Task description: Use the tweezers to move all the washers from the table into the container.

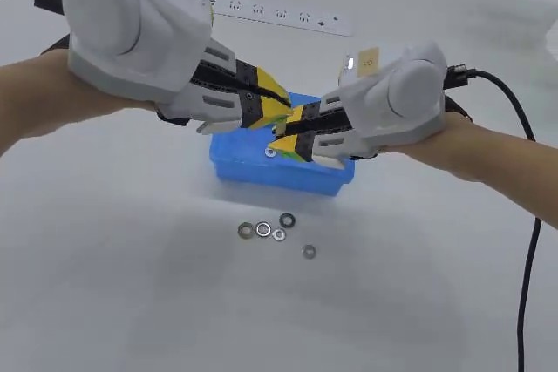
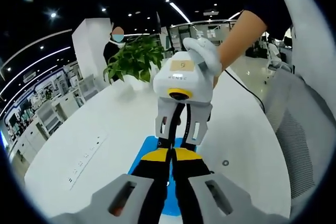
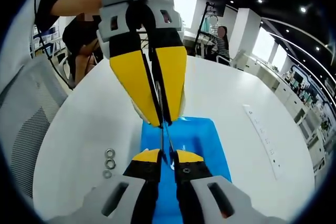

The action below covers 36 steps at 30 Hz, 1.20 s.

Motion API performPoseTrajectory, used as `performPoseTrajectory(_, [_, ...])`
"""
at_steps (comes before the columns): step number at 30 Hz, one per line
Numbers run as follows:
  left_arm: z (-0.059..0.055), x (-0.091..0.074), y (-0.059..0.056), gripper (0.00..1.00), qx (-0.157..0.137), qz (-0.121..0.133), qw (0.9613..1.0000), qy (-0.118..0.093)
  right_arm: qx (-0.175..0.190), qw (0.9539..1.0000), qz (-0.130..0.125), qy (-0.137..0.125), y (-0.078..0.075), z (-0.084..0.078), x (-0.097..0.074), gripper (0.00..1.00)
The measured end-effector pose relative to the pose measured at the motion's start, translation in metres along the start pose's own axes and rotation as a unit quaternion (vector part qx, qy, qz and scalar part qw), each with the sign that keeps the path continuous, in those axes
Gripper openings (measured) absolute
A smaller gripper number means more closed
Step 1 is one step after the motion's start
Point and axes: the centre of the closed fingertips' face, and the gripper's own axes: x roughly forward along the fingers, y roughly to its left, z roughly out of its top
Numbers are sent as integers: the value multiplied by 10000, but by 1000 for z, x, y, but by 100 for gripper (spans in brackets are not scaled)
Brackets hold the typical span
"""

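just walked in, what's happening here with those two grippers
A person holds a gripper in each hand over a blue container. The left gripper and right gripper meet tip to tip, both apparently shut on the thin tweezers between them. One washer lies in the container; five washers sit on the table in front of it.

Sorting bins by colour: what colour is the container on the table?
Blue. The container shows best in the head view.
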Motion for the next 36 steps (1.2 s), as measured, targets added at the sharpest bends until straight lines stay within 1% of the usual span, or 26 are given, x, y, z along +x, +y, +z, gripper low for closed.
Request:
performPoseTrajectory(3, [3, 0, -2, 5, 24, -31, 10000, -9, -50, 10000, 15, -5, 4, 3, -1, 11])
performPoseTrajectory(7, [6, -3, -3, 5, -32, -50, 10000, -17, -88, 10000, -2, -5, 6, 7, -3, 11])
performPoseTrajectory(10, [8, -7, -1, 5, -148, -4, 9998, -98, -133, 9999, -69, -15, 6, 10, -5, 11])
performPoseTrajectory(11, [9, -8, 1, 5, -178, 66, 9997, -141, -197, 9997, -120, -12, 5, 12, -7, 11])
performPoseTrajectory(12, [9, -9, 2, 5, -246, 72, 9995, -162, -235, 9996, -155, 17, 4, 13, -8, 12])
performPoseTrajectory(14, [11, -11, 3, 5, -269, 126, 9994, -204, -213, 9996, -165, 16, 5, 15, -10, 12])
performPoseTrajectory(17, [13, -14, 1, 5, -259, 140, 9993, -221, -237, 9995, -206, 10, 7, 18, -12, 13])
performPoseTrajectory(18, [14, -15, -1, 5, -239, 123, 9994, -225, -268, 9994, -224, 25, 7, 18, -13, 14])
performPoseTrajectory(19, [17, -18, -2, 5, -244, 120, 9992, -297, -303, 9992, -241, 38, 8, 19, -14, 16])
performPoseTrajectory(20, [21, -19, -3, 5, -261, 95, 9987, -421, -315, 9992, -254, 58, 8, 19, -16, 17])
performPoseTrajectory(21, [21, -22, -4, 5, -302, 119, 9986, -429, -325, 9991, -270, 93, 8, 19, -17, 19])
performPoseTrajectory(23, [20, -24, -5, 5, -208, 159, 9990, -376, -340, 9989, -299, 106, 9, 20, -21, 21])
performPoseTrajectory(26, [19, -30, -8, 5, -170, 184, 9991, -334, -262, 9991, -319, 83, 12, 21, -30, 23])
performPoseTrajectory(27, [20, -33, -9, 5, -163, 188, 9990, -363, -246, 9991, -324, 86, 13, 21, -32, 23])
performPoseTrajectory(28, [25, -36, -11, 5, -186, 215, 9983, -503, -206, 9992, -338, 93, 14, 20, -35, 25])
performPoseTrajectory(29, [27, -39, -12, 5, -181, 228, 9979, -579, -180, 9991, -362, 91, 15, 20, -37, 25])
performPoseTrajectory(32, [29, -46, -18, 5, -175, 290, 9976, -608, -154, 9984, -538, 69, 18, 19, -46, 26])
performPoseTrajectory(35, [27, -53, -25, 5, -180, 343, 9974, -605, 159, 9970, -746, -139, 22, 18, -58, 29])
performPoseTrajectory(36, [27, -54, -28, 5, -191, 353, 9973, -612, 194, 9967, -768, -155, 23, 18, -60, 30])
